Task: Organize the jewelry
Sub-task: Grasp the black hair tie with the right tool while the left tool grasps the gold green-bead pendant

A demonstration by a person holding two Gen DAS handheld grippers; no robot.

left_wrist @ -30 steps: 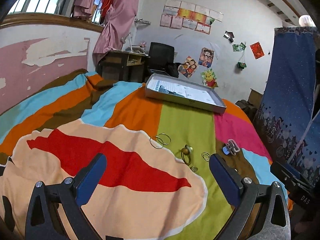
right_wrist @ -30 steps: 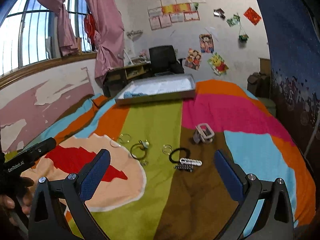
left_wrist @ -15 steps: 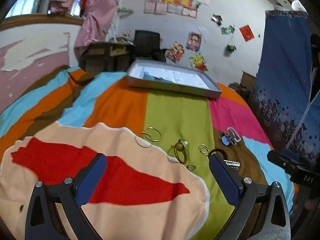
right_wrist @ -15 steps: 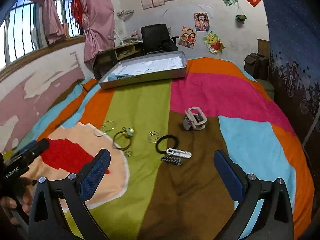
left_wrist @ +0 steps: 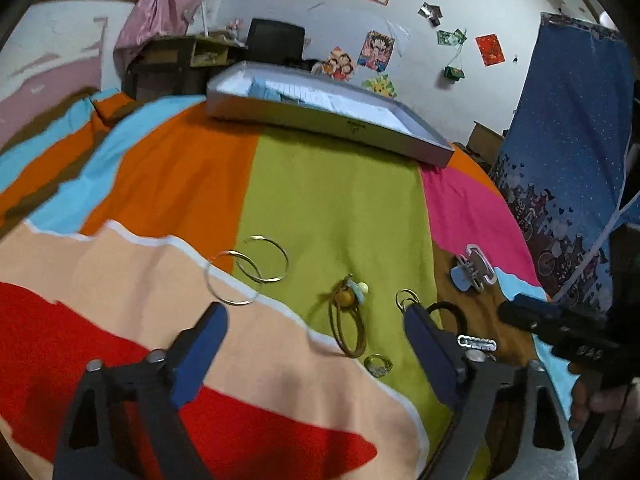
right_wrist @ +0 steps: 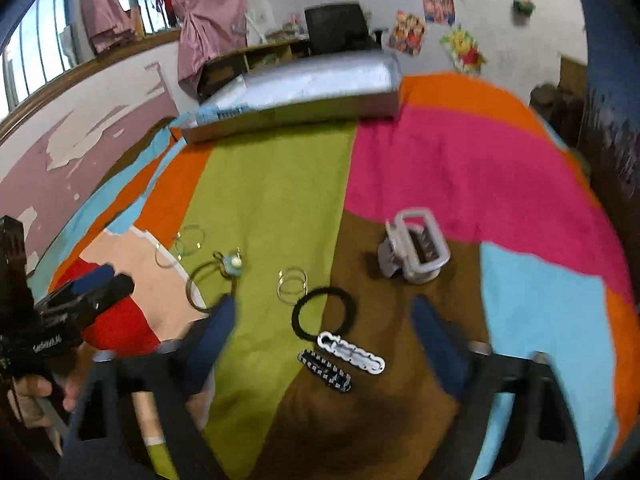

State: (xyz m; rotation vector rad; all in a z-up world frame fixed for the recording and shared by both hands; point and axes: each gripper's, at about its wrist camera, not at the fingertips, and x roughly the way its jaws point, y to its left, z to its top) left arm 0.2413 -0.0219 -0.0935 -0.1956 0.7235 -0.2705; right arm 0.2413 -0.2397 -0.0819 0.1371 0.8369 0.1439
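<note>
- A shallow grey tray [left_wrist: 332,126] lay at the far end of the bed, on the striped bedspread [left_wrist: 332,200]. Inside it: white printed paper and a pale blue item at its left end; no jewelry could be made out in it.
- All the jewelry lay loose on the bedspread, near the grippers and well apart from the tray.
- Two thin gold hoops [left_wrist: 248,270] overlapped on the green-peach border.
- One brown hair tie with a bead charm [left_wrist: 348,312] lay on green.
- One small ring [left_wrist: 378,364] sat just beside its near end.
- One pair of small silver rings [right_wrist: 293,283] overlapped each other, touching the black hair tie.
- One black hair tie [right_wrist: 324,314] lay on brown.
- Two hair clips lay side by side: a white clip [right_wrist: 351,353] and a black-and-white clip [right_wrist: 326,369].
- One grey claw clip [right_wrist: 414,252] stood on brown by the pink patch.
- Left gripper [left_wrist: 316,330]: fingers spread, just been closing; nothing pinched, brown tie on the bedspread beyond the gap.
- Right gripper [right_wrist: 322,322]: fingers spread, just been closing; nothing pinched, black tie and clips below the gap.
</note>
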